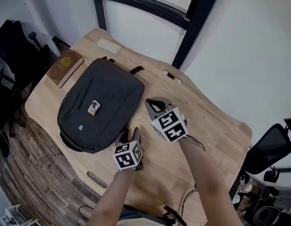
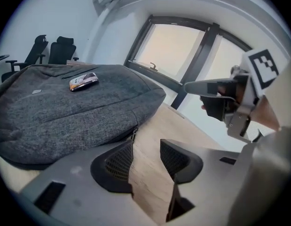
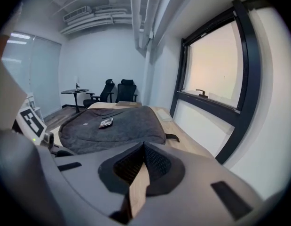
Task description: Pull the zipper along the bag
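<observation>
Now the grey bag (image 1: pixel 100 102) lies flat on the wooden table (image 1: pixel 206 121), its length running away from the person. The left gripper (image 1: pixel 129 135) is nearer, its jaws spread over bare wood, with the zipper pull (image 2: pixel 134 134) just ahead of its left jaw. The right gripper (image 1: pixel 151 102), pressed together on nothing, hangs just beside the bag's right edge.

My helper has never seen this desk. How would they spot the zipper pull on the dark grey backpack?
On the light wooden table lies a dark grey fabric backpack. Along its side seam nearest the left gripper hangs a small dark zipper pull, the only dangling tab there.
</observation>
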